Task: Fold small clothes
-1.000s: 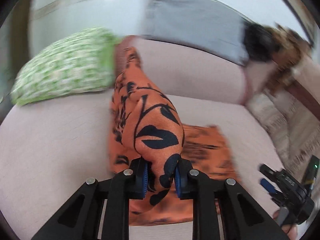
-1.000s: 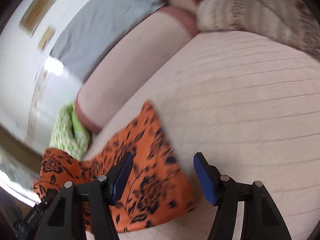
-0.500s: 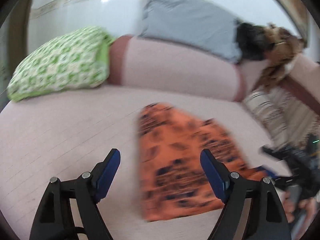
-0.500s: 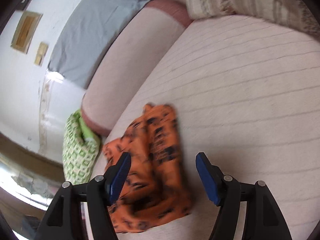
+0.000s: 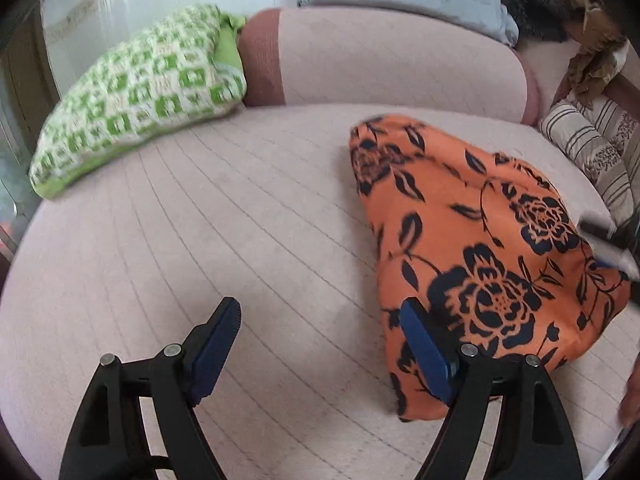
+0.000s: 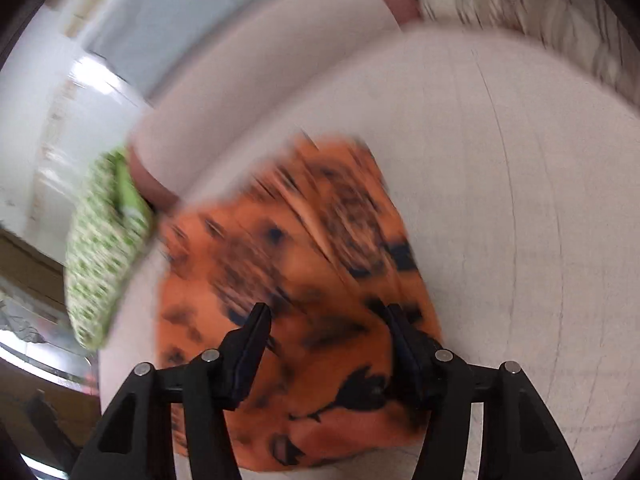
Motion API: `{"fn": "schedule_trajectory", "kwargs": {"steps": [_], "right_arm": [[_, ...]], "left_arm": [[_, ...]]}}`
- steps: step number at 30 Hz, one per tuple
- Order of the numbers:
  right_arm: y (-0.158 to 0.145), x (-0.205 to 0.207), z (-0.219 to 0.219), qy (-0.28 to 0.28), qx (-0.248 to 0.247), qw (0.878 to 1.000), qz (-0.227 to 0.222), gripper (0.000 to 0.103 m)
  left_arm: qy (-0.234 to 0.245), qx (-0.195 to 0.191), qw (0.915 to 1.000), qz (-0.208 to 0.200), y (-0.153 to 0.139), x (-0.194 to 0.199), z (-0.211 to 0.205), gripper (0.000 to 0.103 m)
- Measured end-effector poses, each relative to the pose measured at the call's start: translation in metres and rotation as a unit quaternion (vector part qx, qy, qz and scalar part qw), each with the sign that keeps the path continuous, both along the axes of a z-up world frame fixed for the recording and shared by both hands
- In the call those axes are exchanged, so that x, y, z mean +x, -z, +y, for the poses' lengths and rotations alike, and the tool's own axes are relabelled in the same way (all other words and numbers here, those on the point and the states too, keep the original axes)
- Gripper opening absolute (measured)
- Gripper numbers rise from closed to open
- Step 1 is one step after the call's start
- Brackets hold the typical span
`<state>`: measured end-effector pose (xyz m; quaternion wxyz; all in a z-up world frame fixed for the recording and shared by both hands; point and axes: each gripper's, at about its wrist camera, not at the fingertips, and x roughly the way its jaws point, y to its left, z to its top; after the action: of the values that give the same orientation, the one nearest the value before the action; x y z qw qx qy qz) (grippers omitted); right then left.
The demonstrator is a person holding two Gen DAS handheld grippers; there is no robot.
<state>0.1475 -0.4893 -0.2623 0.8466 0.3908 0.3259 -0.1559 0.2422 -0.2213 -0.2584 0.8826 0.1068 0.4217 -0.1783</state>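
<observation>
Cloth sharp from left, blurred from right.

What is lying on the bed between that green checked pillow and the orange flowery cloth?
Nothing: in the left wrist view only bare pink bed cover lies between the green pillow and the orange cloth.

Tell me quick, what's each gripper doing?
Left gripper: open, empty, beside the orange cloth.
Right gripper: open over the cloth, jaws just closing.
</observation>
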Motion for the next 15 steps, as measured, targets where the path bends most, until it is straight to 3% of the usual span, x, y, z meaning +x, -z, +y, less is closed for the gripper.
{"fn": "schedule_trajectory", "kwargs": {"steps": [3, 5, 7, 8, 9, 12, 15], "right_arm": [[-0.031, 0.020, 0.006, -0.005, -0.073, 0.996, -0.044, 0.061], [-0.032, 0.045, 0.004, -0.022, -0.068, 0.997, -0.043, 0.061], [-0.003, 0.090, -0.003, -0.069, -0.009, 0.997, 0.013, 0.062], [0.015, 0.108, -0.004, -0.075, -0.005, 0.996, 0.055, 0.062], [0.022, 0.115, -0.002, -0.057, -0.038, 0.996, 0.053, 0.062], [0.006, 0.117, 0.012, -0.070, -0.078, 0.992, 0.065, 0.062], [-0.017, 0.089, 0.024, -0.084, -0.077, 0.993, 0.016, 0.062]], "left_arm": [[0.004, -0.009, 0.9999, 0.012, 0.002, 0.003, -0.002, 0.082], [0.008, -0.003, 0.9997, 0.023, 0.009, 0.008, -0.006, 0.082], [0.014, 0.013, 0.9994, 0.029, 0.014, -0.002, -0.013, 0.082], [0.016, 0.019, 0.9993, 0.027, 0.017, -0.002, -0.015, 0.082], [0.015, 0.028, 0.9992, 0.022, 0.019, -0.001, -0.016, 0.082], [0.012, 0.027, 0.9993, 0.024, 0.016, 0.000, -0.012, 0.082], [0.004, 0.012, 0.9998, 0.017, 0.007, -0.001, -0.007, 0.082]]}}
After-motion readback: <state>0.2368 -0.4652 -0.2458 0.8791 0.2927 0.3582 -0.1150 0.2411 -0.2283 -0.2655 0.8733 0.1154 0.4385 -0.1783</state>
